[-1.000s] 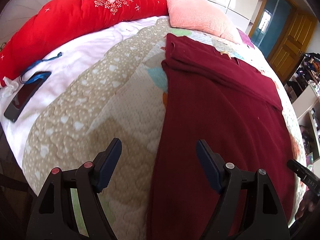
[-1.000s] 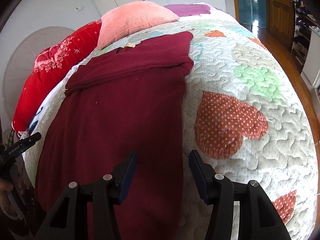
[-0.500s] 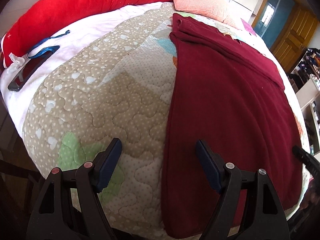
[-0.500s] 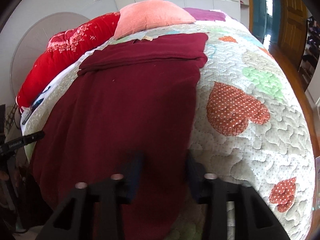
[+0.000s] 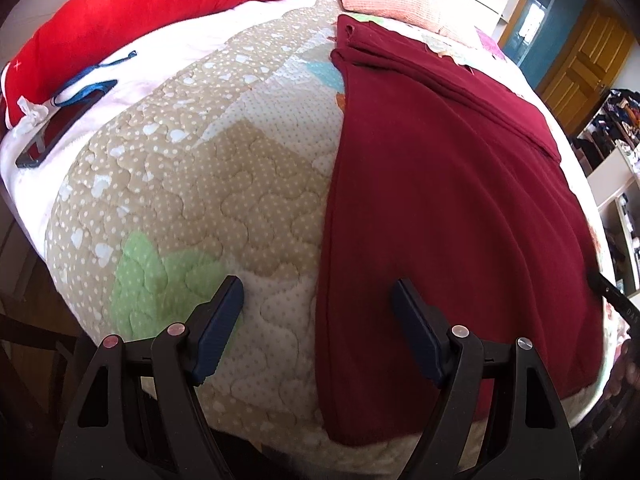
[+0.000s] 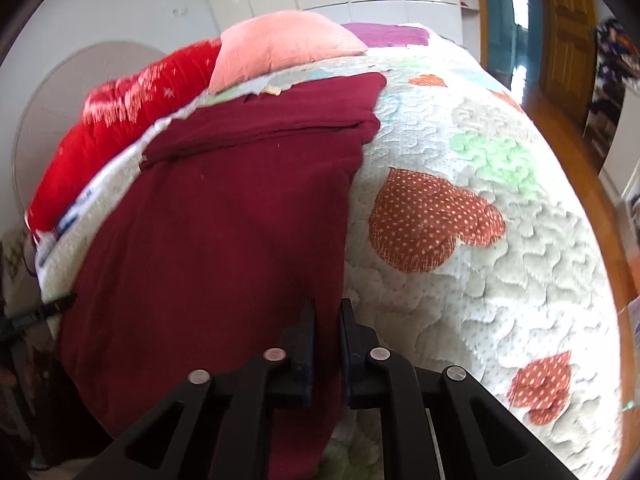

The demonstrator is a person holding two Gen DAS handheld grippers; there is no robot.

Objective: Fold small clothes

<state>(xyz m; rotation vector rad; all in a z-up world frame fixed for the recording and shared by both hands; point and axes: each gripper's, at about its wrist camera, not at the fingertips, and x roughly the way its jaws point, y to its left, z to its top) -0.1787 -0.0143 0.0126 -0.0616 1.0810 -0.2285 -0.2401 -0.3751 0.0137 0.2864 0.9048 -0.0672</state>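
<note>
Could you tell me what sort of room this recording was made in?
Most likely a home bedroom: a bed under a quilted heart-patch bedspread, a pink pillow and red bolster at its head, with a wooden door beyond.

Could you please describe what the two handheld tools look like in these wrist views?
Both look alike. The left tool has a black plastic frame with triangular cut-outs and two fingers tipped with dark blue ribbed pads; its pivot screws are reddish on one finger and silver on the other. The right tool has the same black frame with silver round screw heads. No cables or sleeves are visible.
</note>
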